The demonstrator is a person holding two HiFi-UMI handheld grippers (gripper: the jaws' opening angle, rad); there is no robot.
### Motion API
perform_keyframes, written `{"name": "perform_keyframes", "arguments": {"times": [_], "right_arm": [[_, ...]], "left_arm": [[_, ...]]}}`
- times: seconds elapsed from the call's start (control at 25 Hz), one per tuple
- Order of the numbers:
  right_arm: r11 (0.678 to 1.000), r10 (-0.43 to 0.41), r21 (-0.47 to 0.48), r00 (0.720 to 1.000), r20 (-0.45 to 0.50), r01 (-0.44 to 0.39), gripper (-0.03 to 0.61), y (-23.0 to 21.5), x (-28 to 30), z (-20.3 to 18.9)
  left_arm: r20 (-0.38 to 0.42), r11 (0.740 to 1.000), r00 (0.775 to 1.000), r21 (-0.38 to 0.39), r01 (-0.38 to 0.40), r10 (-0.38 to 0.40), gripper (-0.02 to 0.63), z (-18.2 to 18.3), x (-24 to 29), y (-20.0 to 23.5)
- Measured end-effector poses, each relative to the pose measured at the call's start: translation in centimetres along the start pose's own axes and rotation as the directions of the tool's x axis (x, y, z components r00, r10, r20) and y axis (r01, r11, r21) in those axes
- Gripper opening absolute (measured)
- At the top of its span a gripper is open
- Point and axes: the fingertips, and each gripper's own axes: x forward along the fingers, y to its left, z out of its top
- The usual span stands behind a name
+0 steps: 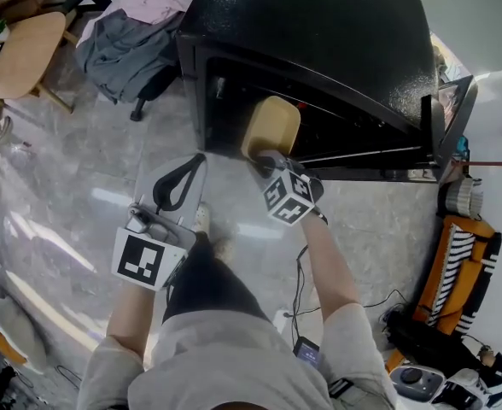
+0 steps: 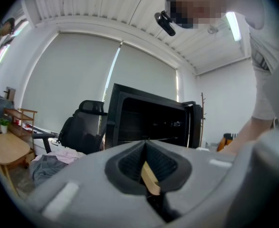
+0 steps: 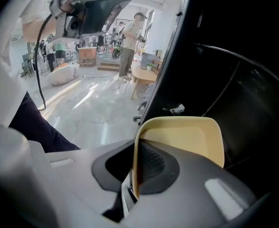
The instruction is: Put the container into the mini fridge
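Head view puts the tan container (image 1: pixel 272 125), rim clamped in the right gripper (image 1: pixel 266 156), at the mouth of the open mini fridge (image 1: pixel 319 32), not yet set inside; the left gripper (image 1: pixel 196 162) hangs closed outside the fridge.

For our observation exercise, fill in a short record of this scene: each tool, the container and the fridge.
right tool: shut on the container's wall
container: beige, looks empty, held at the fridge opening
mini fridge: black, on the floor, door open
left tool: jaws together, held back from the fridge
tan strip: thin, between the left tool's pads; cannot tell what it is
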Motion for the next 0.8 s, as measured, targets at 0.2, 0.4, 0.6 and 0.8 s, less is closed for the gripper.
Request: {"name": "perform_keyframes", "arguments": {"times": [0.2,0.4,0.6,0.8], "right_arm": [[0.998,0.014,-0.056,0.997,-0.074,-0.018,0.006,-1.6,1.6,-1.4],[0.994,0.014,-0.102,0.993,-0.12,-0.027,0.006,-3.1,2.6,-1.9],[0.988,-0.002,-0.155,0.989,-0.146,-0.021,0.008,-4.3,3.1,-2.1],[0.981,-0.023,-0.194,0.987,-0.16,-0.008,0.015,-5.7,3.2,-2.1]], "left_arm": [[-0.01,1.0,1.0,-0.014,-0.002,0.001,0.002,-0.8,0.8,0.8],[-0.017,0.999,1.0,-0.028,-0.018,0.018,0.002,-0.8,1.2,1.9],[-0.005,0.999,1.0,-0.023,-0.021,0.021,0.002,-0.8,1.3,2.4],[-0.026,0.999,0.999,-0.025,-0.035,0.035,0.002,-1.2,1.4,2.7]]}}
